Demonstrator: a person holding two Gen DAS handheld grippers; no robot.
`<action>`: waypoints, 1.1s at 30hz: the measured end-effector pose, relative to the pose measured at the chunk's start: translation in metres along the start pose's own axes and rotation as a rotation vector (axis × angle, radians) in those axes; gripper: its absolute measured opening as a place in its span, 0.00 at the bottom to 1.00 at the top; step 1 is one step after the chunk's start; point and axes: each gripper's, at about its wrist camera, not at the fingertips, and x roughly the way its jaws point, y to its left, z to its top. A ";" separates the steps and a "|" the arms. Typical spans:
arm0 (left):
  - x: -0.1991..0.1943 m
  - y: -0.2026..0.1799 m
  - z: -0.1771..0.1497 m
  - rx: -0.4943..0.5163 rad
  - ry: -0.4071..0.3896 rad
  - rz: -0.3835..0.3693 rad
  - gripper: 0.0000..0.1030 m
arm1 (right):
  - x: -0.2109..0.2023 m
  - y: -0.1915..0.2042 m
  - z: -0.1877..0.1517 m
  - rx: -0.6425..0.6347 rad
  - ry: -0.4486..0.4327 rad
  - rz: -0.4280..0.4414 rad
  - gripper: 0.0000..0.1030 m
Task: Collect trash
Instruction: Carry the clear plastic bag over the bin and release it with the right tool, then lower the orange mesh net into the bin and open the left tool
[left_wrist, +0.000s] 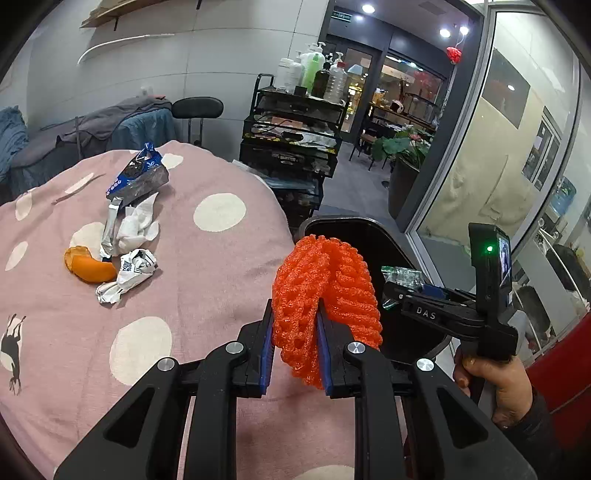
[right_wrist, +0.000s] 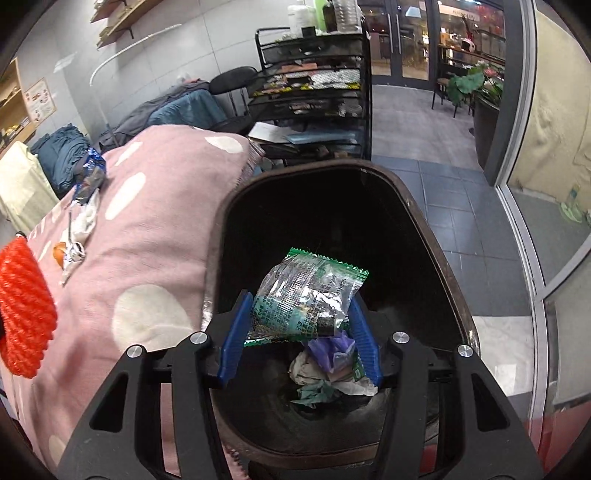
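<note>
My left gripper (left_wrist: 295, 314) is shut on an orange foam fruit net (left_wrist: 327, 299), held near the table's right edge beside the black trash bin (left_wrist: 391, 240). The net also shows in the right wrist view (right_wrist: 24, 306). My right gripper (right_wrist: 301, 306) hangs over the bin (right_wrist: 436, 266) with its jaws apart; a green and silver snack wrapper (right_wrist: 306, 295) lies between the blue pads (right_wrist: 364, 339), whether gripped or loose I cannot tell. On the pink dotted cloth (left_wrist: 207, 280) lie a blue wrapper (left_wrist: 138, 177), white tissue (left_wrist: 136, 225), orange peel (left_wrist: 90, 267) and a crumpled white wrapper (left_wrist: 127, 275).
The bin holds several bits of trash (right_wrist: 328, 373) at its bottom. A black wire cart (left_wrist: 291, 129) with bottles stands behind the table. A glass wall (left_wrist: 491, 147) is to the right. A chair draped with cloth (left_wrist: 92, 133) is at the back left.
</note>
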 end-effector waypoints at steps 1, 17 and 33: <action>0.000 -0.002 -0.001 0.003 0.002 0.000 0.19 | 0.003 0.000 0.000 0.001 0.005 -0.002 0.53; 0.021 -0.017 -0.001 0.048 0.043 -0.027 0.19 | -0.003 -0.011 -0.012 0.026 -0.054 -0.080 0.84; 0.068 -0.067 0.012 0.144 0.154 -0.118 0.19 | -0.046 -0.048 0.003 0.135 -0.177 -0.170 0.87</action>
